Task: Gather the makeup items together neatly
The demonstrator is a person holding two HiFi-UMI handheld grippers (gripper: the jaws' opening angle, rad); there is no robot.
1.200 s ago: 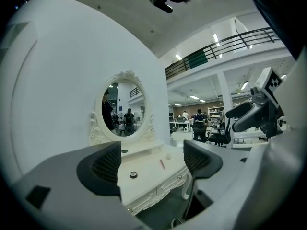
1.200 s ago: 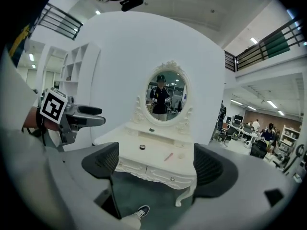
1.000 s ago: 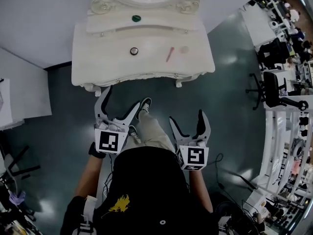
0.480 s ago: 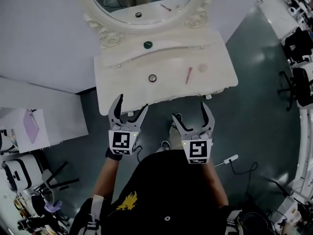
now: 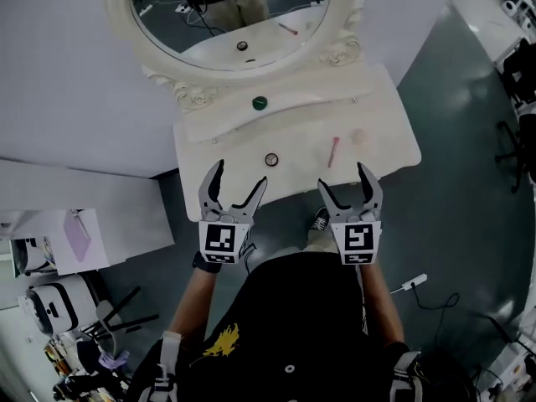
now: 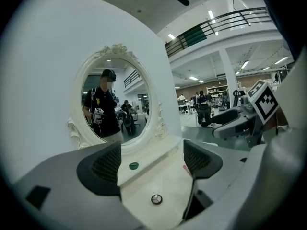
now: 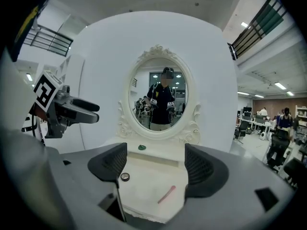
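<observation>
On the white vanity table [image 5: 209,145] lie a small round dark compact [image 5: 270,159] [image 6: 156,199] [image 7: 124,177], a pink stick [image 5: 333,151] [image 7: 166,194] and a pale round pad [image 5: 358,136]. A green round item [image 5: 260,103] [image 6: 133,166] [image 7: 141,147] sits on the raised shelf under the mirror. My left gripper [image 5: 239,175] [image 6: 153,164] hovers open at the table's front edge, just short of the compact. My right gripper [image 5: 343,178] [image 7: 156,164] hangs near the front edge below the pink stick. Its jaws are closing with nothing between them.
An oval ornate mirror [image 5: 226,7] stands at the back of the vanity against a white wall. A white side unit with a purple item [image 5: 77,233] is at the left. A cable and plug strip [image 5: 412,282] lie on the dark floor at the right.
The person has stepped up to the vanity. Both grippers have gone from over the floor to the table's front edge. The right jaws have narrowed a little.
</observation>
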